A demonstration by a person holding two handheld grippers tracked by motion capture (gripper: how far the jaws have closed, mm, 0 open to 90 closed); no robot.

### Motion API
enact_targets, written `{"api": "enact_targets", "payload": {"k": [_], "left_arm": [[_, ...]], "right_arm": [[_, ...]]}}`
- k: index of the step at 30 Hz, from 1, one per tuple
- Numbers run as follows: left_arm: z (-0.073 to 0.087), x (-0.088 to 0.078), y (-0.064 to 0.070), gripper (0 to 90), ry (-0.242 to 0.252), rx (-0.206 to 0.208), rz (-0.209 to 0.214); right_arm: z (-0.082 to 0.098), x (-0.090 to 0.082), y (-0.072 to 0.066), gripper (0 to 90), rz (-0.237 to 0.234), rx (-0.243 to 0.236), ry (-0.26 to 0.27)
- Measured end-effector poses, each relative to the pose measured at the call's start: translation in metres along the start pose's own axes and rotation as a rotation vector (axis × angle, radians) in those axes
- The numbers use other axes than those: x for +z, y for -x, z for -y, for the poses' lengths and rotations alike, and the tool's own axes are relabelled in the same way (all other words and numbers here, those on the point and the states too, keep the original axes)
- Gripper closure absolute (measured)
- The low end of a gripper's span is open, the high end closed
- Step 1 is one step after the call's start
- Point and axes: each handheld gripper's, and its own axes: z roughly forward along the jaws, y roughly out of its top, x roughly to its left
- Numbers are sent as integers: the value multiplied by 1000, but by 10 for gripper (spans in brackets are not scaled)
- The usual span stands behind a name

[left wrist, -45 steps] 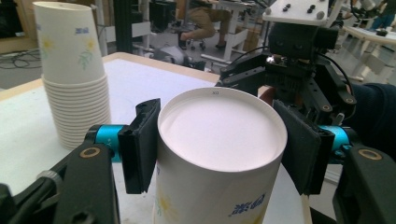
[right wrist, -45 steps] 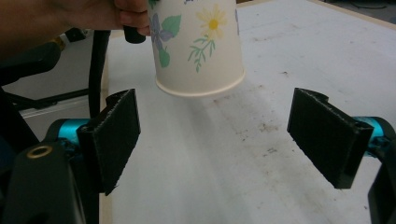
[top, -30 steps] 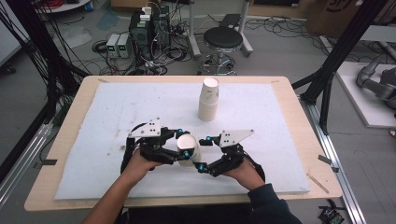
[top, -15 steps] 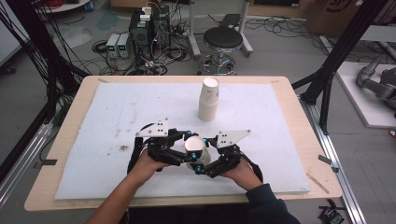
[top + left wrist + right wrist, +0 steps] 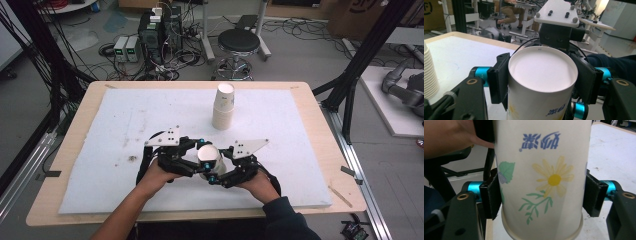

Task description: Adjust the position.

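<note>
Paper cup (image 5: pixel 207 159) held upside down, base up, above the white foam mat (image 5: pixel 115 130), between the two grippers at the near middle of the table (image 5: pixel 75 107).

Right gripper (image 5: pixel 220 172): a second ago its jaws stood wide beside the cup; they have just been closing, and in the right gripper view both pads (image 5: pixel 491 197) now press the flower-printed wall just above the rim, cup (image 5: pixel 541 177) clamped between them.

Left gripper (image 5: pixel 200 150): jaws were tight on the cup before and have just been opening a little. In the left gripper view the pads (image 5: pixel 499 77) flank the cup (image 5: pixel 542 80) near its base; the left pad looks to touch the wall, but whether they press I cannot tell.

Cup position: about where it was half a second ago, a little right of its place a second ago. Both hands close together, as in the earlier frame.

Stack of paper cups (image 5: pixel 223 106) upright on the mat beyond the grippers, well apart, unmoved.
</note>
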Motion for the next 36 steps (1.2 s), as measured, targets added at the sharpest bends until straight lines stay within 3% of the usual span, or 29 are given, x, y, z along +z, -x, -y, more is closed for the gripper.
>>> {"api": "enact_targets", "payload": {"k": [2,5,14,18,19,23,36], "left_arm": [[-1,-1,-1,154,-5,-12,-22],[-3,-8,-2,155,-22,-18,-46],[-5,-26,-3,154,-122,-9,-55],[-4,-32,-4,154,-171,1,-59],[-3,-33,-3,154,-178,0,-57],[-2,-33,-2,154,-208,13,-44],[-5,-30,-1,156,-313,56,-5]], "right_arm": [[0,0,0,322,-2,-3,-26],[1,0,0,328,8,-6,-38],[2,2,1,330,7,7,-76],[2,3,3,329,6,10,-118],[1,4,3,329,7,2,-157],[-5,7,2,329,-2,-40,-228],[-28,13,4,334,-30,-123,-393]]}}
